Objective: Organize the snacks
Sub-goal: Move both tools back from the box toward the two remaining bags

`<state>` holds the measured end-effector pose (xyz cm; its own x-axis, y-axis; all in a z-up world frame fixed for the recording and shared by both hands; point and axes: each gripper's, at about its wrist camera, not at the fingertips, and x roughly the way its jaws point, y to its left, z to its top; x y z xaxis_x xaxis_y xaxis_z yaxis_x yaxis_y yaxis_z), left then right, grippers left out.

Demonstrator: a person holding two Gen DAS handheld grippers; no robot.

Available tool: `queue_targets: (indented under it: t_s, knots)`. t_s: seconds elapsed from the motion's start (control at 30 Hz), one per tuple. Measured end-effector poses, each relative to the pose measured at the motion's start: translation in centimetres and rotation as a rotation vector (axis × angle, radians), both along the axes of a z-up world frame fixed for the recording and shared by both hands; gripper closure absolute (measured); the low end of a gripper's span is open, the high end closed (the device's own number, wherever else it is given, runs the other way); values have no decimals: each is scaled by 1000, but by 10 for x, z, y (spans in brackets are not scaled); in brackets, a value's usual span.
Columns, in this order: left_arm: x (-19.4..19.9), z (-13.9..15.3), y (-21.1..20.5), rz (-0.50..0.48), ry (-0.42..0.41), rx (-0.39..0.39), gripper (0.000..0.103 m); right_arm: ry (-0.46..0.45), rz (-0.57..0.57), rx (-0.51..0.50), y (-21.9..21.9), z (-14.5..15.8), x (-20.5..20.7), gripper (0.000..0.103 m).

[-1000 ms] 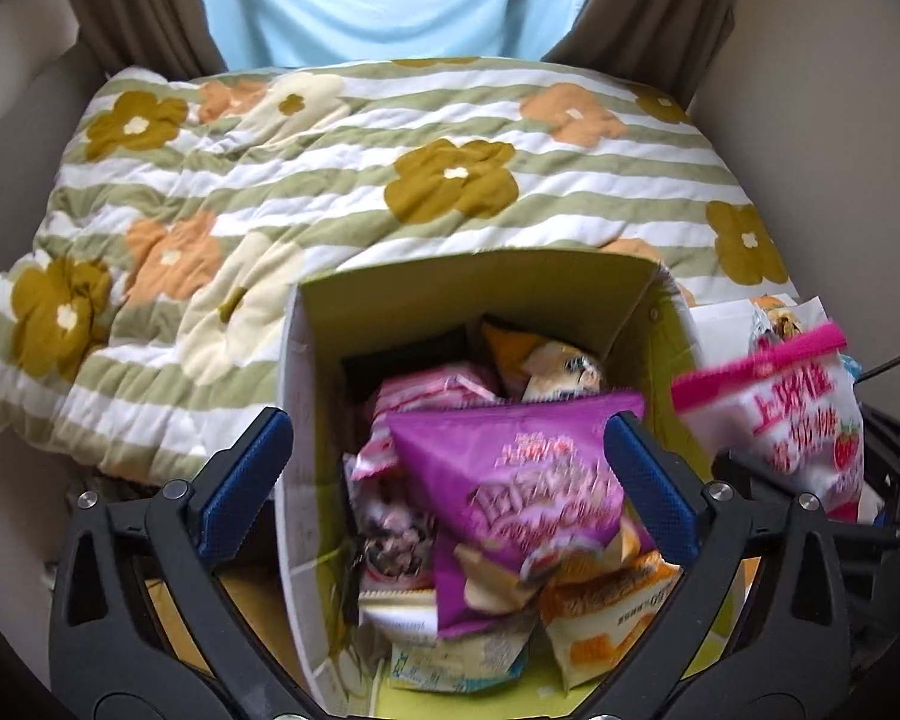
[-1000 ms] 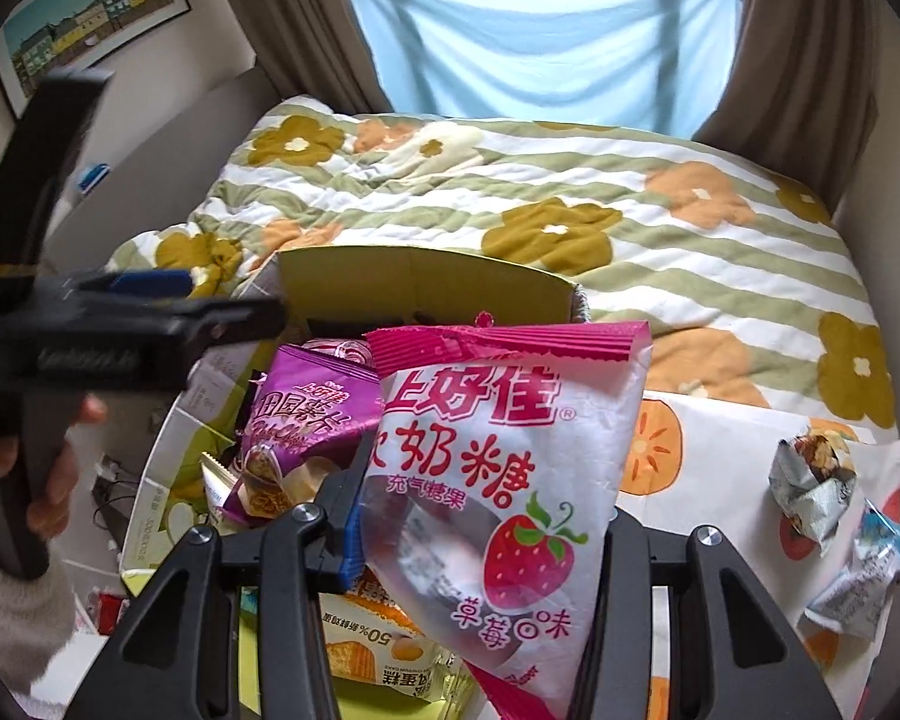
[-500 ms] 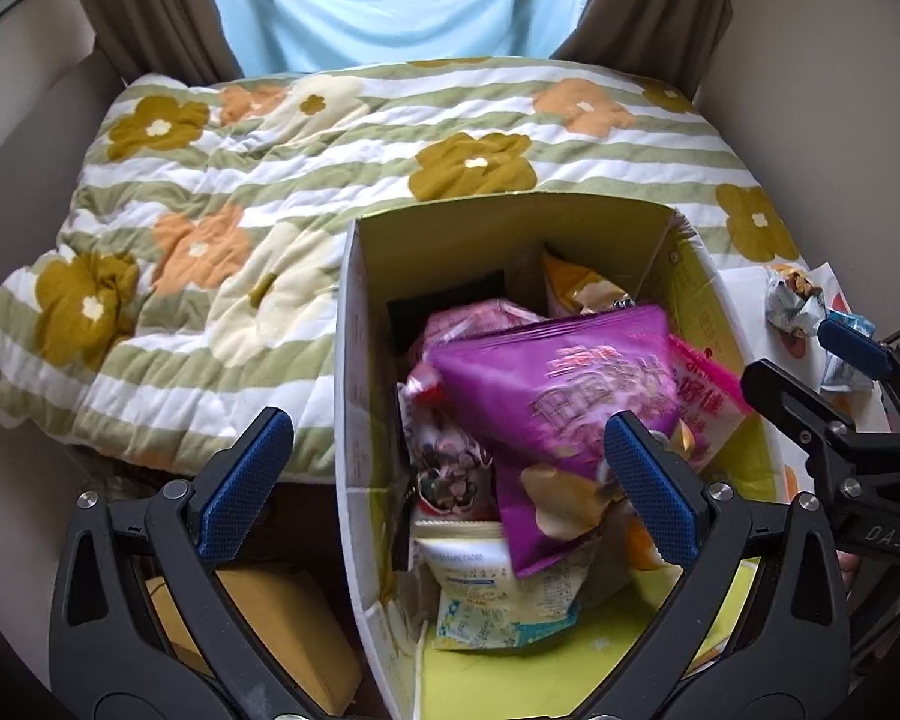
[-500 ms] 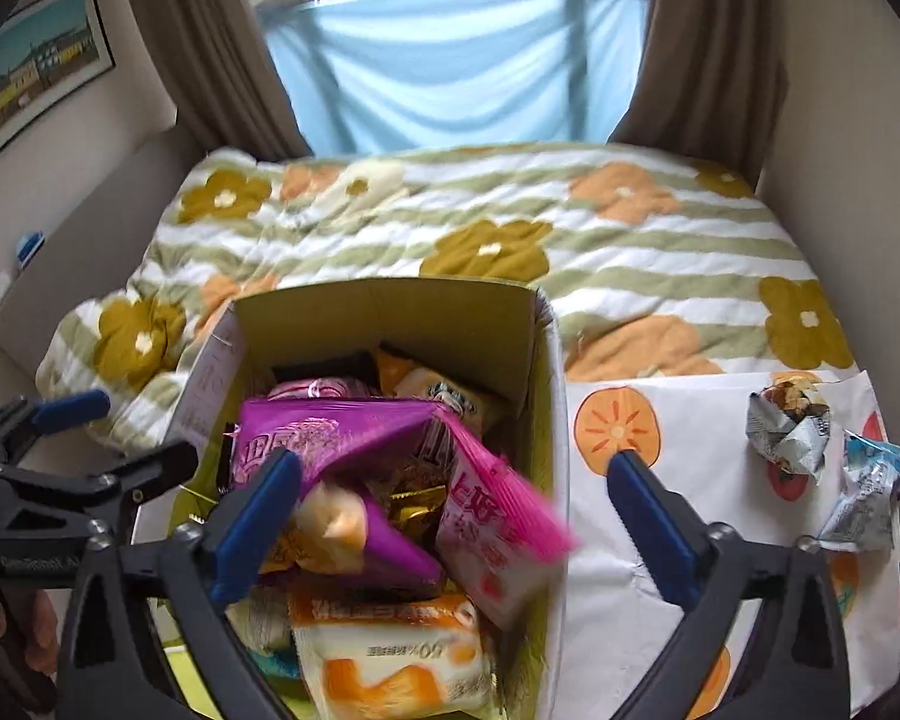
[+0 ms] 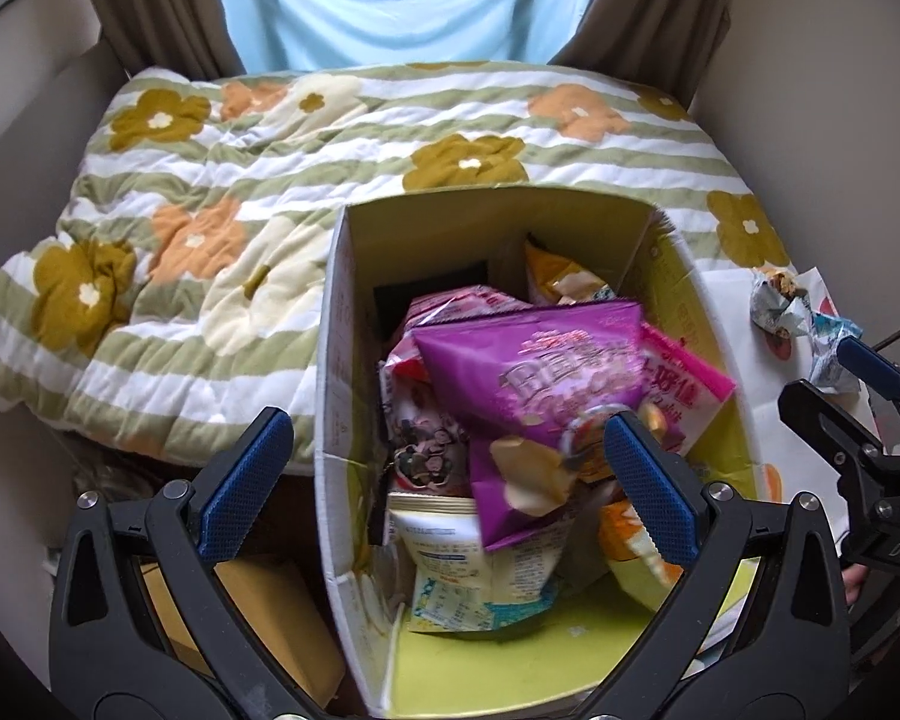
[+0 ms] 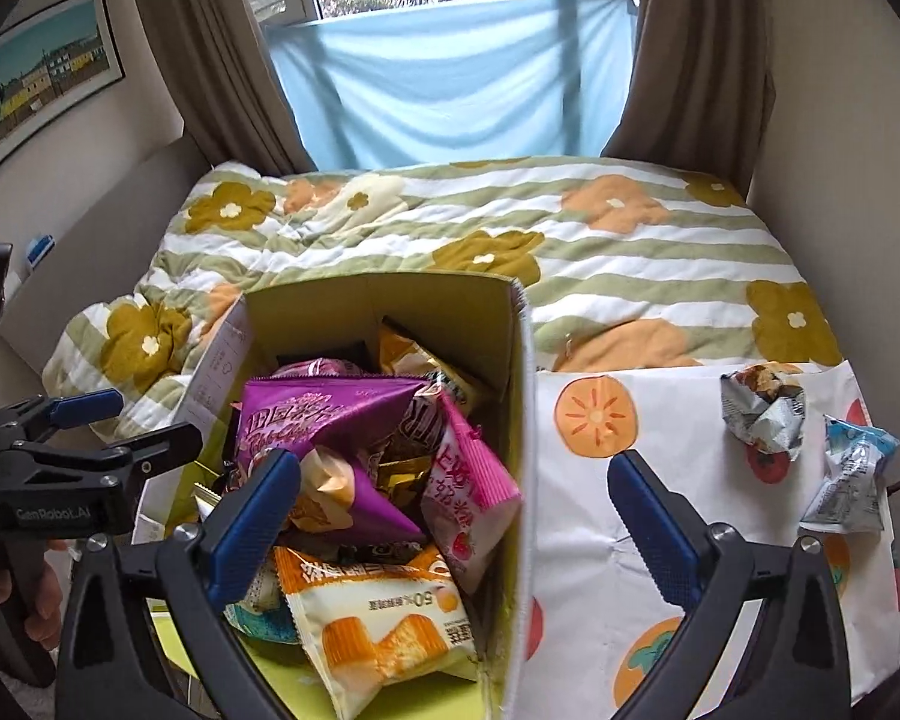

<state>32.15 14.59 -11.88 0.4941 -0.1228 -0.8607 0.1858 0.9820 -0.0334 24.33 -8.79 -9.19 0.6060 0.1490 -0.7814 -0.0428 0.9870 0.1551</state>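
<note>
An open cardboard box (image 5: 336, 360) (image 6: 519, 372) holds several snack packs. A purple chip bag (image 5: 528, 372) (image 6: 330, 414) lies on top. The pink strawberry candy bag (image 6: 471, 492) (image 5: 687, 369) lies in the box against its right wall. An orange-and-white pack (image 6: 384, 618) lies at the front. My left gripper (image 5: 450, 486) is open and empty above the box's left wall. My right gripper (image 6: 453, 516) is open and empty over the box's right wall. Two crumpled packets, grey (image 6: 762, 408) (image 5: 777, 303) and blue (image 6: 852, 480) (image 5: 831, 354), lie on the persimmon-print cloth (image 6: 594, 516).
A flower-and-stripe quilt (image 5: 240, 210) (image 6: 570, 252) covers the bed behind the box. Brown curtains and a blue sheet (image 6: 450, 84) hang at the window. A brown box (image 5: 270, 618) sits low at the left of the snack box. Walls close both sides.
My right gripper opened and let go of the pink candy bag, which dropped into the box. Both grippers then rose and drew back a little.
</note>
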Motion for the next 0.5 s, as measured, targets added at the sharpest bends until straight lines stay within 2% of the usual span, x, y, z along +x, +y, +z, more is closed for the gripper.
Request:
queue_targets:
  t_s: [0.27,0.5]
  knots:
    - [-18,28,-65,-14,-61,30,0,-59,-22,24,-60,22,-22,1]
    - [-32,38,-163,-68,-78,7,0,-82,-59,17,-143,36,-47,1]
